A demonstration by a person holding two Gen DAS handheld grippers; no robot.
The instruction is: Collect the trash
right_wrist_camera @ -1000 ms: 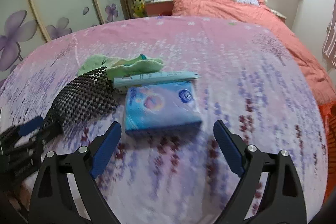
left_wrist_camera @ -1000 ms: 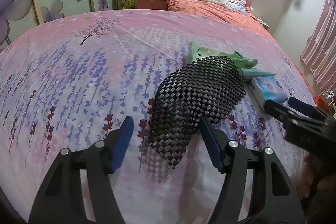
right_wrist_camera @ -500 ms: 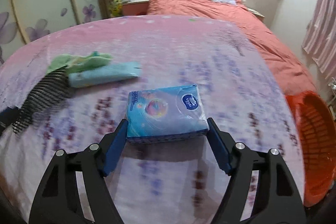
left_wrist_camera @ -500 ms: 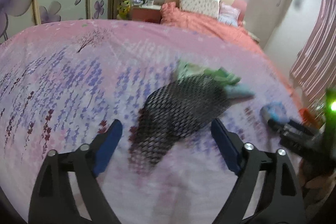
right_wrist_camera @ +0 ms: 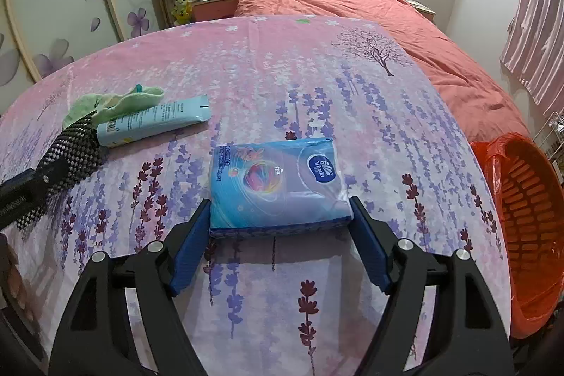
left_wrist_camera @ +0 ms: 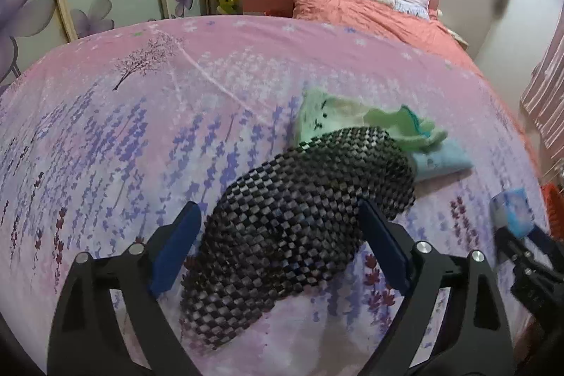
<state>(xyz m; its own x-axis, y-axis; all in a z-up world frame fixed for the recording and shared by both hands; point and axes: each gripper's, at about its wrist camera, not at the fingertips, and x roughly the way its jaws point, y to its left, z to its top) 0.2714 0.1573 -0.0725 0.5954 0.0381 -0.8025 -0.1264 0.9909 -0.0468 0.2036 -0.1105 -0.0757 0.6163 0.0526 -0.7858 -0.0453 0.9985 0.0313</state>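
We start with the tissue pack [right_wrist_camera: 278, 185], a soft blue plastic-wrapped pack lying flat on the floral bedspread [right_wrist_camera: 317, 66], toward its right side and not far from the near edge. We judge it light and squashy, with a slick film that could slide under a shallow pinch, so the two side faces near the front corners look the best place to take it. The right gripper [right_wrist_camera: 278, 217] stands astride that near end with its blue pads at the pack's two sides; whether they already press on it we cannot tell.

Further toward the left side of the bedspread lies the black woven mesh [left_wrist_camera: 303, 210], limp and draped, which we expect to sag and bunch when lifted, so a bite across its narrow middle seems wise. The left gripper [left_wrist_camera: 278, 235] is spread wide on either side of the mesh, with its pads clear of it and gripping nothing.

Beyond the mesh, touching its far end, sit a crumpled green cloth [left_wrist_camera: 356, 118] and a pale blue tube [right_wrist_camera: 155, 124]. Off the right edge of the bed stands the orange basket [right_wrist_camera: 528, 214], lined with a red bag, the likely place for the trash.
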